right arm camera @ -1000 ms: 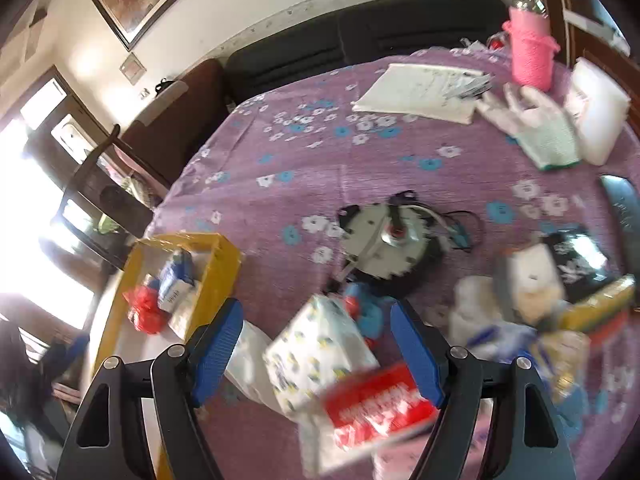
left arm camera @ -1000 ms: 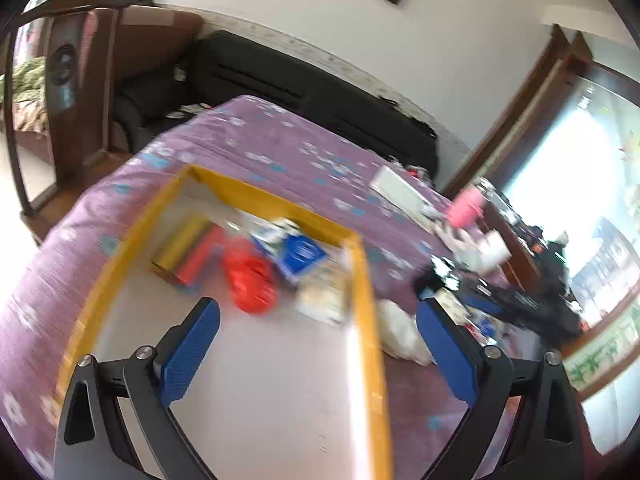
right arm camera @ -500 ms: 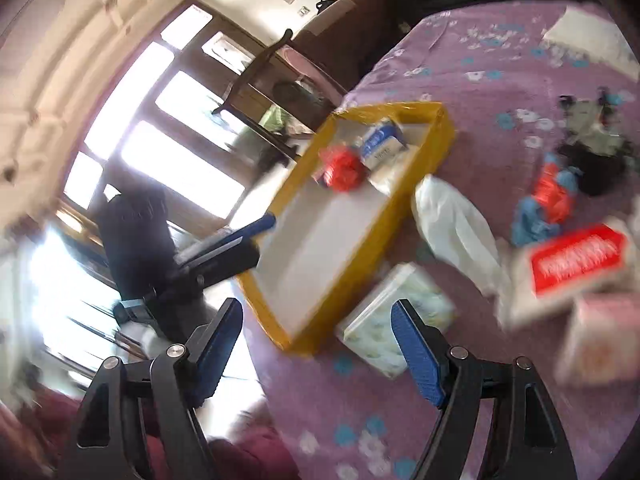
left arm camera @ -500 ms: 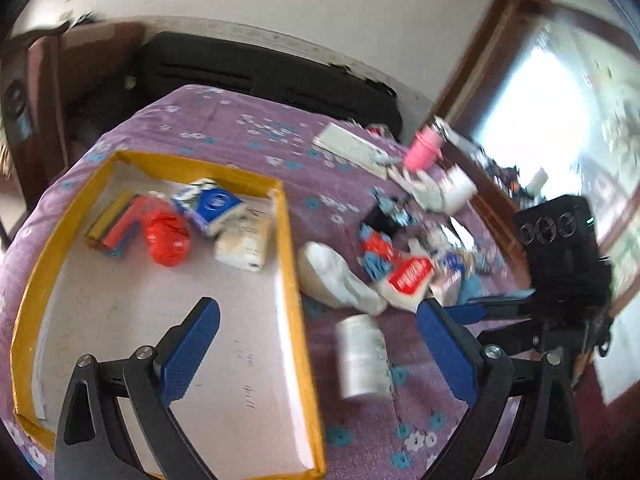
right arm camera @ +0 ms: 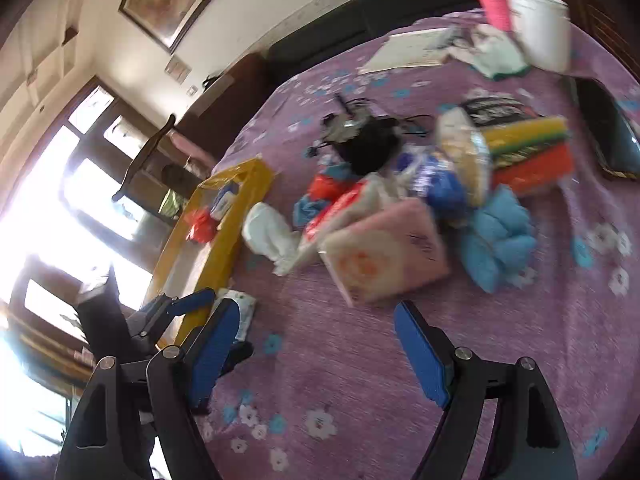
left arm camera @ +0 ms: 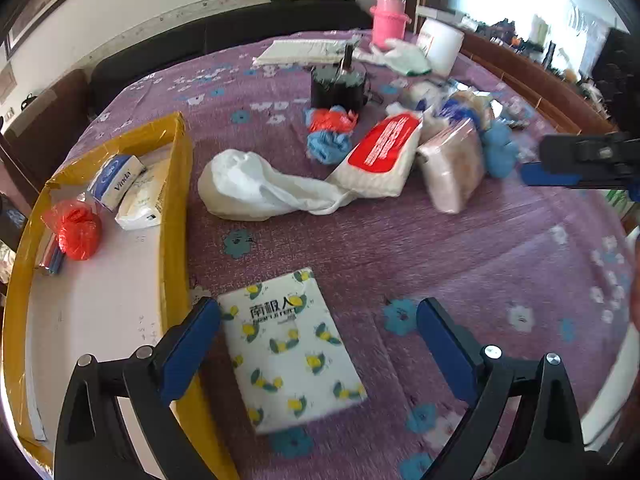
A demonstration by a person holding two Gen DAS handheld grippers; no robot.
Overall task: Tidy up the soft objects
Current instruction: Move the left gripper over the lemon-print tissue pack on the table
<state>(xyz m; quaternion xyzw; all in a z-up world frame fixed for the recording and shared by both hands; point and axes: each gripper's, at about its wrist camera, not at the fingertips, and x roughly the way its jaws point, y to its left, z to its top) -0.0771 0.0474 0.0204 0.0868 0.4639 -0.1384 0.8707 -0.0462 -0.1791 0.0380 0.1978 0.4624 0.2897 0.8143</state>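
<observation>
A white tissue pack with a lemon print lies on the purple cloth beside the yellow tray. My left gripper is open and hangs over it, one finger on each side. The tray holds a red ball, a blue-and-white tissue pack and a white pack. My right gripper is open and empty, just short of a pink tissue pack. A white plastic bag, a red-and-white pack and blue cloths lie in a heap.
A black round device, a pink bottle, a white tub, papers and a glove sit at the far side. Coloured sponges and a dark tablet lie at the right. The right gripper's fingers show in the left view.
Both cameras swung. The lemon pack, earlier at my right gripper, now lies on the cloth between my left fingers. My right gripper has turned toward the pink pack and the heap.
</observation>
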